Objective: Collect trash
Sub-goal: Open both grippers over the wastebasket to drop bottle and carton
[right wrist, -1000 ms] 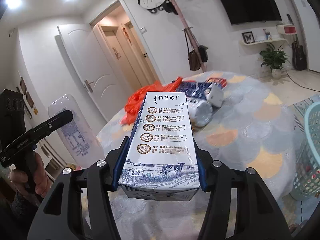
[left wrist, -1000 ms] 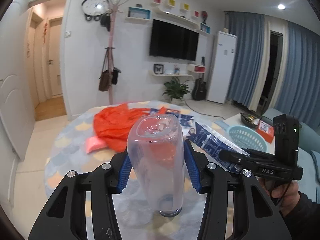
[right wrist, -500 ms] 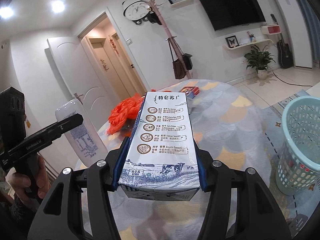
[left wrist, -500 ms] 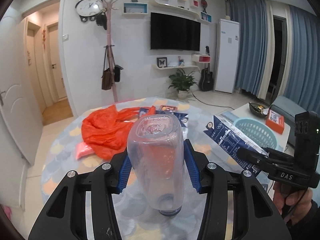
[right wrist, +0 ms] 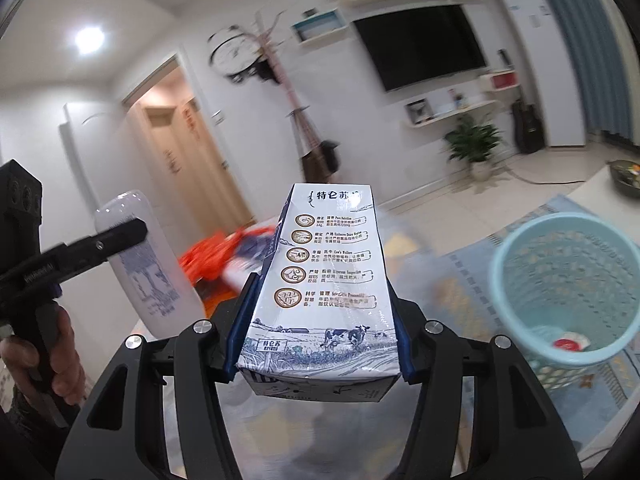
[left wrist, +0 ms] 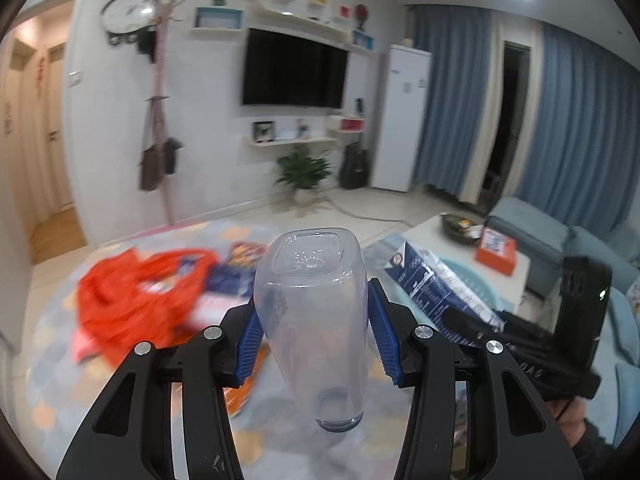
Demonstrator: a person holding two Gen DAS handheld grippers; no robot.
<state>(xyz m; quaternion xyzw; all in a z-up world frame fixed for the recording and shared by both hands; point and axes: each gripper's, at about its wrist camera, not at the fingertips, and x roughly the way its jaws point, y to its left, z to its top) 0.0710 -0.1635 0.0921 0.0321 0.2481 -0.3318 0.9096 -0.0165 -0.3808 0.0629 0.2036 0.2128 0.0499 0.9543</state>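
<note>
Turquoise basket interior visible right wrist only.

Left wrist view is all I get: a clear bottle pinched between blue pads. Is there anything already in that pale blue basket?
Observer: Yes. The right wrist view looks into the basket; a small red and white scrap lies at its bottom.
Operator: What's the other hand carrying?
Observer: The right gripper is shut on a milk carton, its printed side up, with cows drawn near the base.
Operator: Does my bottle have a label?
Observer: Yes, the bottle shows a white label with blue print.
</note>
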